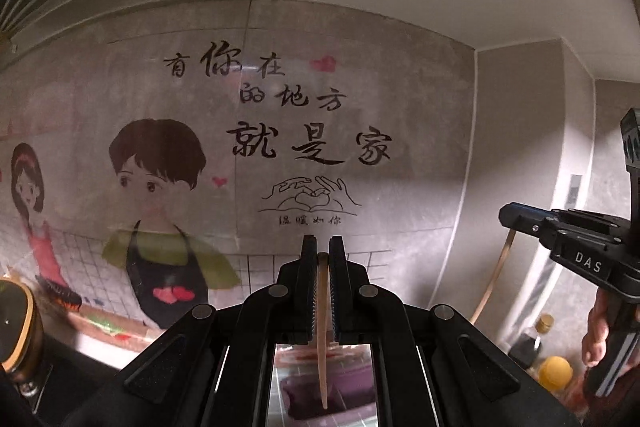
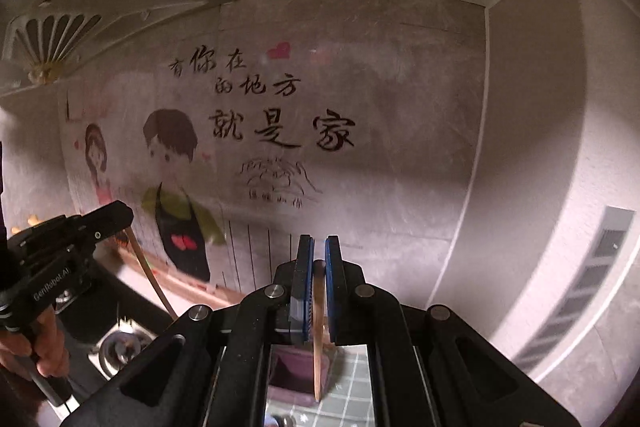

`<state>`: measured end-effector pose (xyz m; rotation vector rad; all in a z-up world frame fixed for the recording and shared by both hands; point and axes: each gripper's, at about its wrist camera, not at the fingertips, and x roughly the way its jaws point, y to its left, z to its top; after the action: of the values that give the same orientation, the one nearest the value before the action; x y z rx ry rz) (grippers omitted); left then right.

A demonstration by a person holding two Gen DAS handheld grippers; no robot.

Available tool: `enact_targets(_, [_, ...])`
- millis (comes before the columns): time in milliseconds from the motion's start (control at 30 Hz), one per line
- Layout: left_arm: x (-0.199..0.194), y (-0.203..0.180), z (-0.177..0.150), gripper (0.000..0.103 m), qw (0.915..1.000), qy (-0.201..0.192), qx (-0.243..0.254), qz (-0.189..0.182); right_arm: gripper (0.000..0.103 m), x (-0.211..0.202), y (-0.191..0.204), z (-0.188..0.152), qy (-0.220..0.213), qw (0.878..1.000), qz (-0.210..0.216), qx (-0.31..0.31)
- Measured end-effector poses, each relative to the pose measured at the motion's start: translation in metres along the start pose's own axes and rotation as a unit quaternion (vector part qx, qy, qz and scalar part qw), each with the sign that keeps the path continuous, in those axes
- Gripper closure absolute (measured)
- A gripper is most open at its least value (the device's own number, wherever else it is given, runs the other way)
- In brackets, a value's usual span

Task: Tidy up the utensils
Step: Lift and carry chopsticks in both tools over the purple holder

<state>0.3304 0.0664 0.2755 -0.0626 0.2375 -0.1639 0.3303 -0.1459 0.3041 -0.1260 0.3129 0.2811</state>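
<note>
My left gripper (image 1: pixel 322 247) is shut on a thin wooden chopstick (image 1: pixel 322 311) that hangs down between its pads, high in front of the wall. My right gripper (image 2: pixel 318 247) is likewise shut on a second wooden chopstick (image 2: pixel 318 331). In the left wrist view the right gripper (image 1: pixel 507 217) shows at the right edge, its chopstick (image 1: pixel 493 279) dangling below. The right wrist view has the left gripper (image 2: pixel 122 215) at the left, chopstick (image 2: pixel 149 273) hanging. A purple container (image 2: pixel 290 367) lies far below, glimpsed under each gripper (image 1: pixel 292 393).
A grey wall with a cartoon sticker (image 1: pixel 168 211) fills both views. A range hood (image 2: pixel 52 35) is at the upper left. Below are a stove burner (image 2: pixel 120 347), a dark bottle (image 1: pixel 530 341) and a yellow cap (image 1: pixel 554 373). A person's hand (image 2: pixel 46 351) grips each handle.
</note>
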Motion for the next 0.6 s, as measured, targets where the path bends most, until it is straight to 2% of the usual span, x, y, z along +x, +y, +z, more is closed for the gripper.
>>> enact_targets(167, [0.038, -0.003, -0.023, 0.097, 0.9997, 0.013, 0.018, 0.004, 0.097, 0.044, 0.001, -0.019, 0.011, 1.000, -0.011, 0.014])
enact_targets(233, [0.056, -0.003, -0.036, 0.097, 0.9993, 0.030, 0.023, 0.004, 0.097, 0.061, -0.001, -0.031, 0.020, 1.000, -0.007, 0.023])
enact_targets(467, [0.108, 0.010, -0.088, 0.097, 0.9957, 0.092, -0.002, 0.012, 0.097, 0.124, -0.006, -0.077, 0.085, 0.995, 0.007, 0.046])
enact_targets(600, [0.133, 0.021, -0.116, 0.097, 0.9899, 0.139, -0.029, 0.008, 0.097, 0.147, -0.006, -0.101, 0.121, 0.991, 0.013, 0.050])
